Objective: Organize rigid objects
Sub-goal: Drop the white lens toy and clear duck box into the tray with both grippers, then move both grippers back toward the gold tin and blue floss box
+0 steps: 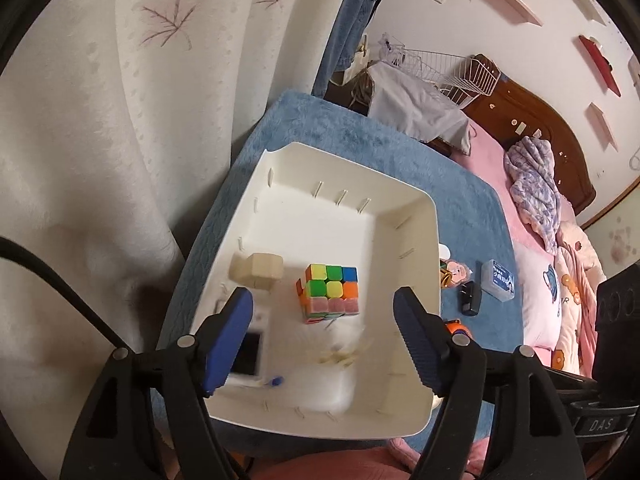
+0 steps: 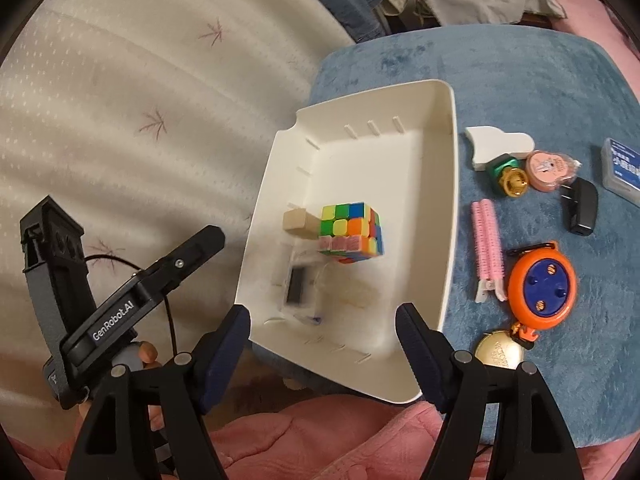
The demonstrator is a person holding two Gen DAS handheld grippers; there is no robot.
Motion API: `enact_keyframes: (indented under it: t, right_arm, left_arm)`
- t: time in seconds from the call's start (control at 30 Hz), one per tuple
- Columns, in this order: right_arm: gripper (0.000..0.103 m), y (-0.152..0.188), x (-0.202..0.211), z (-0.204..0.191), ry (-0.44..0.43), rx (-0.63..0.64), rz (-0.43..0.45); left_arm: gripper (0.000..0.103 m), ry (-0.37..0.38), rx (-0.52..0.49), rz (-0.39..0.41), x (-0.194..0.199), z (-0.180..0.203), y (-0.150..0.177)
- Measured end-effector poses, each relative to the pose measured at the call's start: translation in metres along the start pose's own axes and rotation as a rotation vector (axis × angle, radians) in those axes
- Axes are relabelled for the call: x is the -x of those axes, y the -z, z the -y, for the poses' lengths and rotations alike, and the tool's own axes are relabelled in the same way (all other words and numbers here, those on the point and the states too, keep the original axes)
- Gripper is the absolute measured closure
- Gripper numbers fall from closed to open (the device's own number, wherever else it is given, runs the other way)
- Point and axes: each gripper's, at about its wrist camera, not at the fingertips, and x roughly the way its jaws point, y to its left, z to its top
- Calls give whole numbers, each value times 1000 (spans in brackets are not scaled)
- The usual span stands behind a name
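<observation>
The right gripper (image 2: 322, 344), jaws spread and empty, hangs over the bin's (image 2: 450, 216) near edge. The pink roller (image 2: 489, 250) lies just right of it on the blue mat (image 2: 540, 92), long axis running away from the gripper, probably next. The left gripper (image 1: 324, 344), spread too, hovers above the bin.

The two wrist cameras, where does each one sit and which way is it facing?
Left wrist: on the left gripper, looking down its open fingers into the bin at the cube and block.
Right wrist: on the right gripper, open, over the bin's near edge; the left gripper's body and a hand show at left, the reel on the blanket.
Shared: bin, cube, block, blanket.
</observation>
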Motion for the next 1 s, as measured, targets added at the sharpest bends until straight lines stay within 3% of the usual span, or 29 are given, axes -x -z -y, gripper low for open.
enact_keyframes:
  t: [0.6,1.0]
  right_arm:
    - [27,19,42,41,78,-30,80]
    - [27,33,81,87,71,-8,61]
  left_arm:
    - [27,-11,-41,-22,20,52,31]
    - [27,-60,34,-40,31,96,71]
